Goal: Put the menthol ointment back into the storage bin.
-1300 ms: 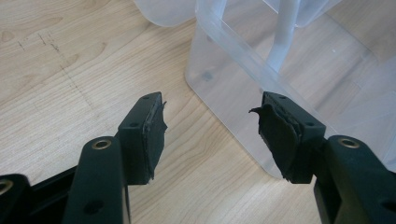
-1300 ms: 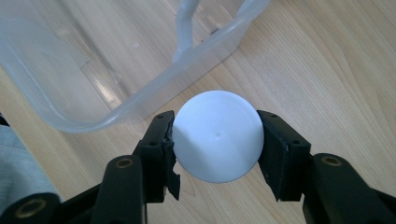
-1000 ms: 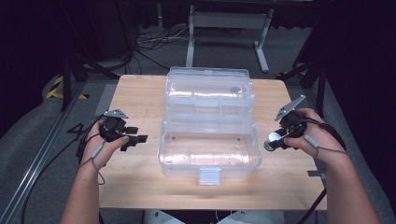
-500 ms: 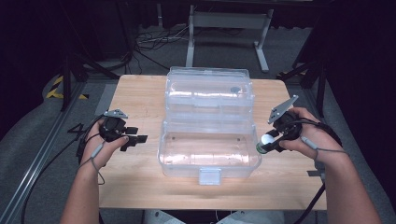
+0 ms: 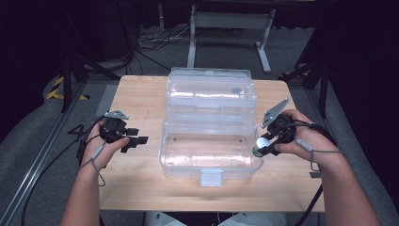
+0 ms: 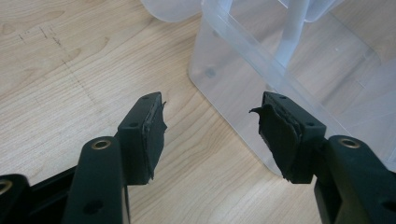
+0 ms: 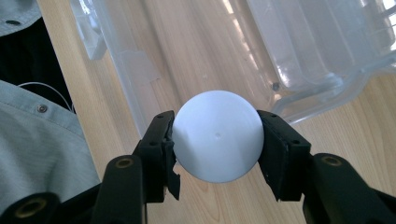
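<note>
White ball [image 7: 217, 135] clamped between right tongs [image 7: 215, 140], over box rim [image 7: 130, 93]

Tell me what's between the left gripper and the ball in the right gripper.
The clear box lies between the left gripper and the ball, which the right gripper holds at the box's right edge, as the high view shows.

Matt white ball [image 7: 217, 135], clear plastic box [image 5: 209, 160]
</note>
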